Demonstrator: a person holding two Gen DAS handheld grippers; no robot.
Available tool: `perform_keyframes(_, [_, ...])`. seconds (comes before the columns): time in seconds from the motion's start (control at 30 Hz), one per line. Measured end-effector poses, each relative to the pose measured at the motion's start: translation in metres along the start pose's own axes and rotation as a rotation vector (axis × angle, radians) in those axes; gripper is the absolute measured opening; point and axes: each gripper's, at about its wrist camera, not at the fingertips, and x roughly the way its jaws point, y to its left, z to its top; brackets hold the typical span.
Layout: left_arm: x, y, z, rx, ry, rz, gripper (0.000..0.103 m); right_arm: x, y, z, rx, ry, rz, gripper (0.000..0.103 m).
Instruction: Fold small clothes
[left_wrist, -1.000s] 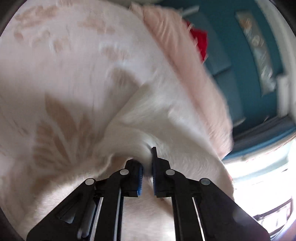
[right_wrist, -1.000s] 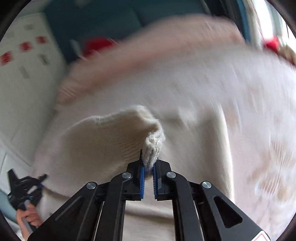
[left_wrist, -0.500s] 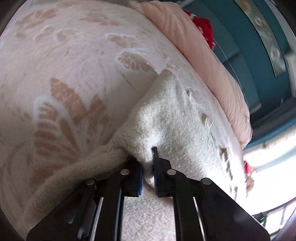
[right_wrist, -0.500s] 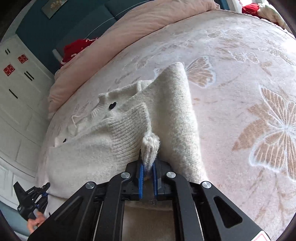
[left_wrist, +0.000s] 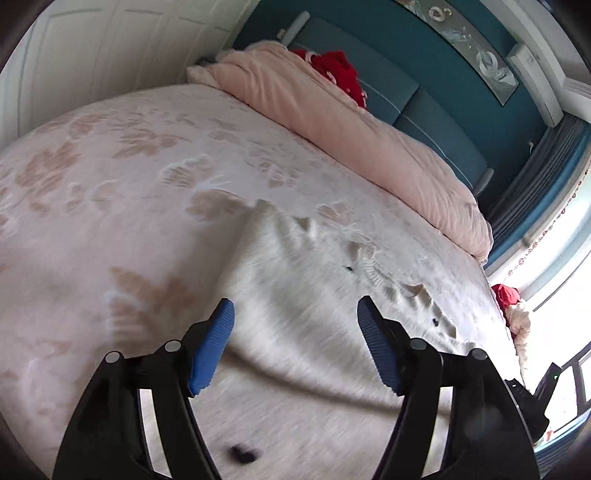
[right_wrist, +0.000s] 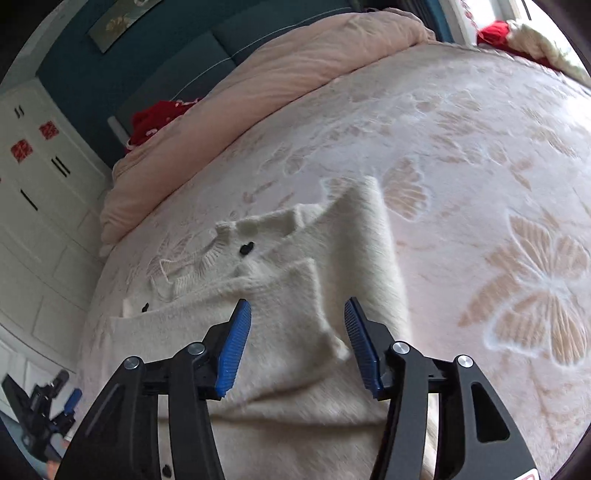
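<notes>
A small cream knitted cardigan (right_wrist: 295, 295) with dark buttons lies flat on the pink floral bedspread (right_wrist: 480, 166). Its sleeve (right_wrist: 291, 317) is folded across the body. My right gripper (right_wrist: 297, 341) is open and empty, just above the folded sleeve cuff. In the left wrist view the cardigan (left_wrist: 314, 314) lies spread under my left gripper (left_wrist: 295, 347), which is open and empty above it. The left gripper also shows at the lower left of the right wrist view (right_wrist: 44, 410).
A rolled pink duvet (left_wrist: 351, 125) lies along the head of the bed against a teal headboard (left_wrist: 424, 96). Red cloth (left_wrist: 340, 74) sits behind it. White wardrobe doors (right_wrist: 33, 192) stand beside the bed. A red and cream bundle (right_wrist: 517, 33) lies at the bed's window side.
Both grippers let go of the cardigan and opened wide. The sleeve and edge they held now lie flat on the garment, and both grippers have drawn back a little.
</notes>
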Motion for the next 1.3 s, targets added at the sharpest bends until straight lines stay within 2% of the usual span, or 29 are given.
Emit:
perform_keyframes(0.07, [0.023, -0.008, 0.005, 0.004, 0.041, 0.006, 0.063, 0.008, 0.018, 0.004, -0.044, 0.001, 0.002, 0.045])
perform_keyframes(0.1, [0.036, -0.010, 0.006, 0.012, 0.067, 0.025, 0.054, 0.012, 0.028, 0.005, -0.071, 0.011, 0.013, 0.040])
perform_keyframes(0.13, [0.047, -0.010, 0.005, 0.017, 0.089, 0.062, 0.048, 0.018, 0.035, 0.005, -0.097, 0.028, 0.020, 0.032])
perform_keyframes(0.2, [0.066, -0.002, 0.002, -0.004, 0.129, 0.107, 0.044, 0.042, 0.048, 0.003, -0.158, 0.097, 0.016, 0.023])
perform_keyframes(0.23, [0.075, 0.007, -0.001, -0.025, 0.145, 0.140, 0.039, 0.056, 0.048, 0.001, -0.183, 0.128, -0.018, 0.018])
perform_keyframes(0.27, [0.079, 0.012, -0.003, -0.031, 0.147, 0.150, 0.032, 0.075, 0.045, 0.001, -0.203, 0.167, -0.061, 0.011])
perform_keyframes(0.3, [0.081, 0.014, -0.003, -0.015, 0.131, 0.162, 0.027, 0.084, 0.039, 0.002, -0.197, 0.169, -0.048, 0.009])
perform_keyframes(0.37, [0.083, 0.009, -0.004, 0.046, 0.110, 0.193, 0.026, 0.089, 0.030, 0.012, -0.130, 0.161, -0.027, 0.003])
perform_keyframes(0.43, [0.086, 0.002, -0.006, 0.102, 0.107, 0.225, 0.026, 0.081, 0.034, 0.020, -0.079, 0.152, -0.037, 0.003])
perform_keyframes(0.47, [0.086, 0.000, -0.006, 0.118, 0.108, 0.232, 0.026, 0.070, 0.041, 0.020, -0.095, 0.123, -0.032, 0.008])
perform_keyframes(0.53, [0.087, 0.003, -0.006, 0.118, 0.106, 0.222, 0.027, 0.052, 0.051, 0.009, -0.180, 0.068, -0.031, 0.007])
perform_keyframes(0.57, [0.087, 0.005, -0.006, 0.117, 0.105, 0.218, 0.027, 0.054, 0.051, 0.001, -0.217, 0.076, -0.084, 0.007])
perform_keyframes(0.6, [0.087, 0.006, -0.005, 0.119, 0.103, 0.214, 0.027, 0.066, 0.042, -0.009, -0.242, 0.136, -0.136, 0.005])
perform_keyframes(0.7, [0.082, 0.007, -0.004, 0.121, 0.105, 0.200, 0.026, 0.036, 0.028, -0.012, -0.178, 0.099, -0.091, 0.003])
perform_keyframes(0.73, [0.071, 0.007, -0.004, 0.112, 0.102, 0.182, 0.027, 0.020, 0.025, -0.015, -0.155, 0.080, -0.074, 0.009])
perform_keyframes(0.8, [0.047, 0.008, -0.007, 0.109, 0.086, 0.140, 0.034, -0.016, 0.019, -0.024, -0.159, 0.031, -0.045, 0.010])
perform_keyframes(0.9, [0.011, 0.007, -0.019, 0.152, 0.059, 0.092, 0.039, -0.038, 0.015, -0.037, -0.223, 0.007, -0.091, 0.011])
perform_keyframes(1.03, [0.006, 0.007, -0.032, 0.152, 0.105, 0.102, 0.039, -0.027, 0.024, -0.040, -0.223, 0.038, -0.072, 0.011])
perform_keyframes(1.1, [0.022, 0.014, -0.035, 0.135, 0.132, 0.181, 0.039, -0.007, 0.028, -0.040, -0.260, 0.057, -0.127, 0.011])
perform_keyframes(1.17, [0.037, 0.028, -0.036, 0.093, 0.155, 0.211, 0.039, 0.020, 0.013, -0.043, -0.236, 0.114, -0.165, 0.004])
perform_keyframes(1.23, [0.039, 0.032, -0.036, 0.094, 0.137, 0.203, 0.041, 0.011, 0.001, -0.041, -0.159, 0.105, -0.110, 0.004])
perform_keyframes(1.3, [0.033, 0.028, -0.035, 0.125, 0.151, 0.208, 0.039, -0.012, 0.000, -0.043, -0.135, 0.103, -0.113, 0.009])
